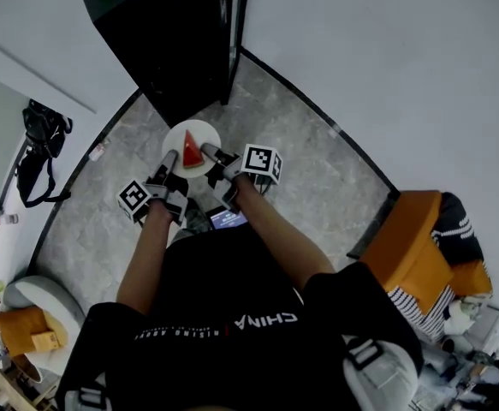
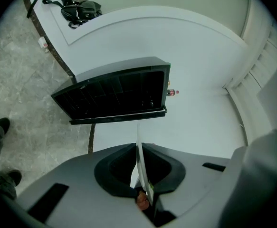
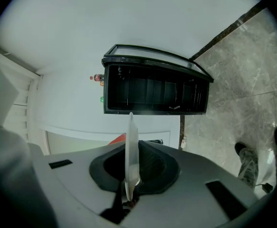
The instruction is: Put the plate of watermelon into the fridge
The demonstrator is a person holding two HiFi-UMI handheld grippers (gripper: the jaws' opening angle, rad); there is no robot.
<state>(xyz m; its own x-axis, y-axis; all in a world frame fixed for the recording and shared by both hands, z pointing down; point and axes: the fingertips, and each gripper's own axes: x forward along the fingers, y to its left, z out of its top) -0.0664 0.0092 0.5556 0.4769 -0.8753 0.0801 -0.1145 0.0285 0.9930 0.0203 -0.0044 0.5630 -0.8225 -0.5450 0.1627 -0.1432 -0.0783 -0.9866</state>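
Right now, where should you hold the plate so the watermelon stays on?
Its rim, at opposite sides: left gripper from the left, right gripper from the right. The plate is flat with the watermelon mid-plate, so two edge grips keep it level.

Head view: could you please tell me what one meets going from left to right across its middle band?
black bag → left gripper → watermelon slice on the plate → right gripper → orange seat
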